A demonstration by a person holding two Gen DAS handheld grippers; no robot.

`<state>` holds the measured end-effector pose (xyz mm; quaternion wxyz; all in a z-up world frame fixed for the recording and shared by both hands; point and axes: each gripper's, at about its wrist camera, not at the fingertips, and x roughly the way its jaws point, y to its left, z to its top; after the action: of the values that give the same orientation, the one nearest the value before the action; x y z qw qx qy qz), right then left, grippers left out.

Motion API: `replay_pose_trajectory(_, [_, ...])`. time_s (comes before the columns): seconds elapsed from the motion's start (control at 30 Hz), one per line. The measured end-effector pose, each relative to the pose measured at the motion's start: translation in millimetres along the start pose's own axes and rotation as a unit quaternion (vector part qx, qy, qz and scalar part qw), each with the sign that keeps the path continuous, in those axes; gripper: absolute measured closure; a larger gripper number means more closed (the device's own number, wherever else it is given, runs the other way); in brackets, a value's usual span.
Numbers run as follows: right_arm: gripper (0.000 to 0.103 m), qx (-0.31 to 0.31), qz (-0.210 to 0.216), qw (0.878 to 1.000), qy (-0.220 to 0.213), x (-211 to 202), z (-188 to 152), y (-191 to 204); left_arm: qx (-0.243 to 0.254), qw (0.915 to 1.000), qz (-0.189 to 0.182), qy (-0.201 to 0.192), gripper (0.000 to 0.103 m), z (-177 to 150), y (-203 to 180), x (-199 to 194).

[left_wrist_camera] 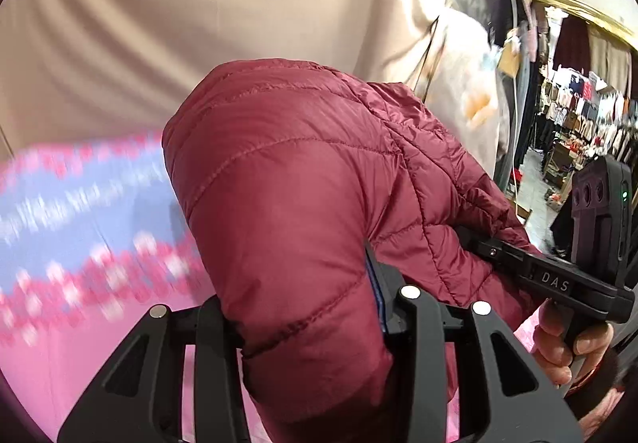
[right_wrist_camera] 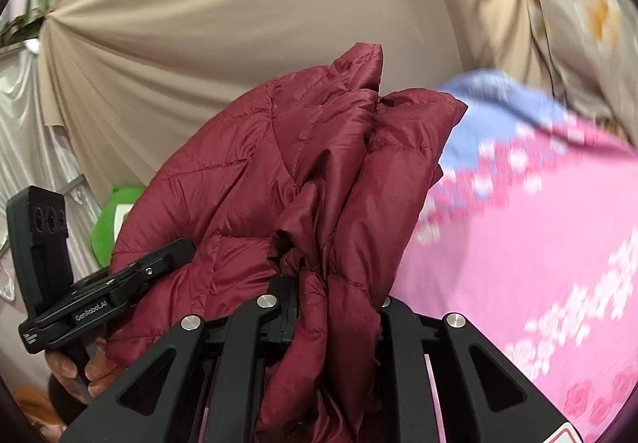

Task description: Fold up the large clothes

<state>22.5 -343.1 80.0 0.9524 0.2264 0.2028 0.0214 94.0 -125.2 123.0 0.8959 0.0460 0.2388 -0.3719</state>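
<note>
Jacket (left_wrist_camera: 287, 180), a quilted maroon puffer, hangs bunched between both grippers, lifted above a pink floral sheet (left_wrist_camera: 99, 363) with a blue band. Left gripper (left_wrist_camera: 307, 319) has its fingers pinching a thick padded fold of the jacket, which bulges up and fills the middle of the left wrist view. At the right of that view the right gripper (left_wrist_camera: 498, 255) reaches in from the side with its tip pressed into the fabric, a hand (left_wrist_camera: 570, 343) wrapped round its grip. In the right wrist view the right gripper (right_wrist_camera: 335, 307) has its fingers pinching a crumpled gathered edge of the jacket (right_wrist_camera: 319, 172), whose folds rise to a peak in the centre. Left gripper (right_wrist_camera: 159, 267) shows at the near left, its tip against the jacket. Pink sheet (right_wrist_camera: 518, 263) lies to the right. Beige curtain (right_wrist_camera: 239, 24) hangs across the far side of both views.
</note>
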Motion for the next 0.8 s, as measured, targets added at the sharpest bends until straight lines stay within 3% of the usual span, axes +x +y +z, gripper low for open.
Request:
replay_pose_trajectory(0.37, [0.088, -0.057, 0.055, 0.994, -0.078, 18.4, 51.9, 80.6, 0.050, 0.9901, 0.077, -0.106, 0.066, 46.0, 35.3, -73.5])
replay_pose_trajectory(0.63, [0.088, -0.071, 0.105, 0.990, -0.061, 88.0, 63.6, 126.7, 0.051, 0.9836, 0.118, -0.126, 0.065, 46.5, 101.2, -79.9])
replay_pose_trajectory(0.8, [0.087, -0.078, 0.111, 0.990, -0.029, 133.4, 51.1, 147.6, 0.030, 0.9854, 0.126, -0.110, 0.065, 35.0, 150.1, -68.5])
